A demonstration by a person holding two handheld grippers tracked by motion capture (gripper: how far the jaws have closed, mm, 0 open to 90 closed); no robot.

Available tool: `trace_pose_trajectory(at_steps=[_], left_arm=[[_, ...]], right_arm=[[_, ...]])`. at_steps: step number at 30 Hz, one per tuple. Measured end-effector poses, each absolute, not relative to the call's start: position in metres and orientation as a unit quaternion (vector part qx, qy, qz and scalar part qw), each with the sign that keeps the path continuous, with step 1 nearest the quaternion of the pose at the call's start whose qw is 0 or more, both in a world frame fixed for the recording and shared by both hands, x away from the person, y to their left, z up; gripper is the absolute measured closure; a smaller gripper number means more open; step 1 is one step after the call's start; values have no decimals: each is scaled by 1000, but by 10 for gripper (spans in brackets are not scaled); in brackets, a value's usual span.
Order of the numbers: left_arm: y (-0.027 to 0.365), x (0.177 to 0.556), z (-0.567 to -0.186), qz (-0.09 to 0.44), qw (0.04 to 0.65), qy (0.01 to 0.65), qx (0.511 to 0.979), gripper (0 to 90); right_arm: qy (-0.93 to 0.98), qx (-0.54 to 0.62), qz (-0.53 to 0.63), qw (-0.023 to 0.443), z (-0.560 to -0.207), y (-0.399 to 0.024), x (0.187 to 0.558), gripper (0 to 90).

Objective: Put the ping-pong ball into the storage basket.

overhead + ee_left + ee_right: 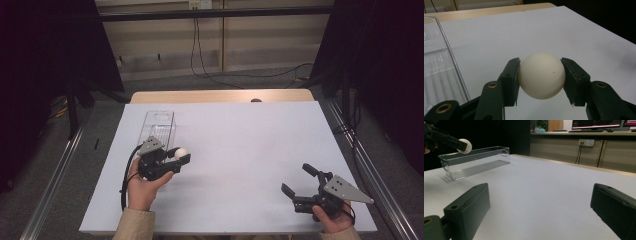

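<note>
A white ball (pixel 541 75) sits clamped between the two black jaws of my left gripper (pixel 540 79), held a little above the white table sheet. In the high view the ball (pixel 181 152) and left gripper (pixel 179 155) hang just right of a clear plastic bin (pixel 159 128). My right gripper (pixel 299 179) rests low at the table's front right, jaws spread wide with nothing between them. The right gripper view looks across the sheet to the bin (pixel 474 162) with the ball (pixel 465 145) above its near end.
The white sheet (pixel 240 150) covers the table, with a wooden strip (pixel 220 96) at the far edge. Metal rails run along both sides. Cables lie on the floor beyond. Dark curtains stand left and right.
</note>
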State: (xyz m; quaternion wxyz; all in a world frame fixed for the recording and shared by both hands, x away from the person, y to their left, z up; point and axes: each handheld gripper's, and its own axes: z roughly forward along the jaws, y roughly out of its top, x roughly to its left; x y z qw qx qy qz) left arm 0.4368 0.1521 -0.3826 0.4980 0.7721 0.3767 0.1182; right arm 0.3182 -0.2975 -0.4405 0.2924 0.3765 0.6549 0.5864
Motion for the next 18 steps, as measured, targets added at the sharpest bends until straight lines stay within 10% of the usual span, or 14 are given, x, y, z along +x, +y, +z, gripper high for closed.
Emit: trace_pose_trajectory(at_steps=[18], left_arm=[[157, 438, -381, 125, 496, 383, 769, 514]], right_arm=[[657, 375, 586, 292, -441, -297, 319, 17]])
